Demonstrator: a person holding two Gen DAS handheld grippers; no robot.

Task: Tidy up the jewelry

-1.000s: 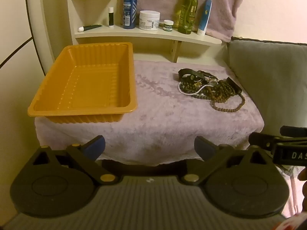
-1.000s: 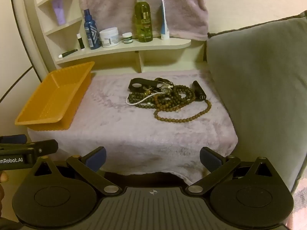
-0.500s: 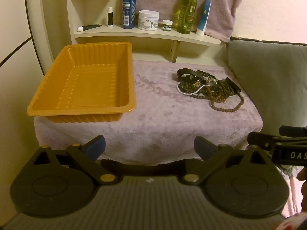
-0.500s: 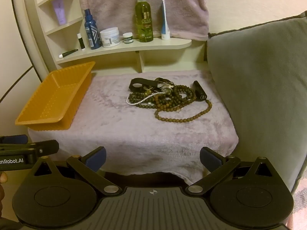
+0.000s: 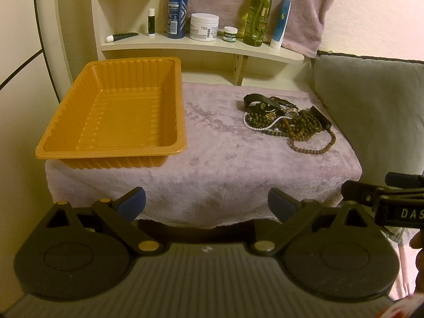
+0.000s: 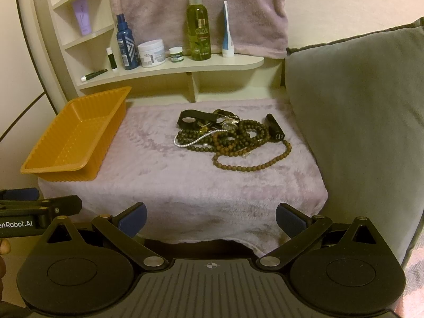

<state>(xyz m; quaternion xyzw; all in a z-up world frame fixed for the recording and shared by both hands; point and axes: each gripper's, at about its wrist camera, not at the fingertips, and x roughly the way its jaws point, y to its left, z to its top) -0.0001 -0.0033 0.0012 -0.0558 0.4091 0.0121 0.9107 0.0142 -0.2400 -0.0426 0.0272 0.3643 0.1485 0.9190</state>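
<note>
Jewelry pile [image 6: 230, 139] sat tangled on the right half of the worktop [image 6: 172, 185], on the pink fuzzy cover, near the grey cushion [image 6: 365, 122]. In the pile: brown bead necklace [image 6: 254, 165] looping out toward me, dark bead strands [image 6: 249, 132], a white pearl strand [image 6: 185, 143] at its left edge, black strap [image 6: 193, 118] at the back, small black case [image 6: 275, 129] on the cushion side. Same pile in the left view [image 5: 288, 122].

Orange tray [image 5: 116, 114] sat on the left half of the worktop, well apart from the pile, nothing in it, front edge overhanging the cover a bit.

My left gripper [image 5: 206, 204] hung short of the worktop's front edge, jaws spread wide, holding nothing. My right gripper [image 6: 210, 216] likewise: jaws wide apart, nothing between them, lined up roughly with the pile.

Shelf [image 6: 169, 70] behind held a blue spray bottle [image 6: 127, 45], white jar [image 6: 151, 53], green olive bottle [image 6: 198, 26].
</note>
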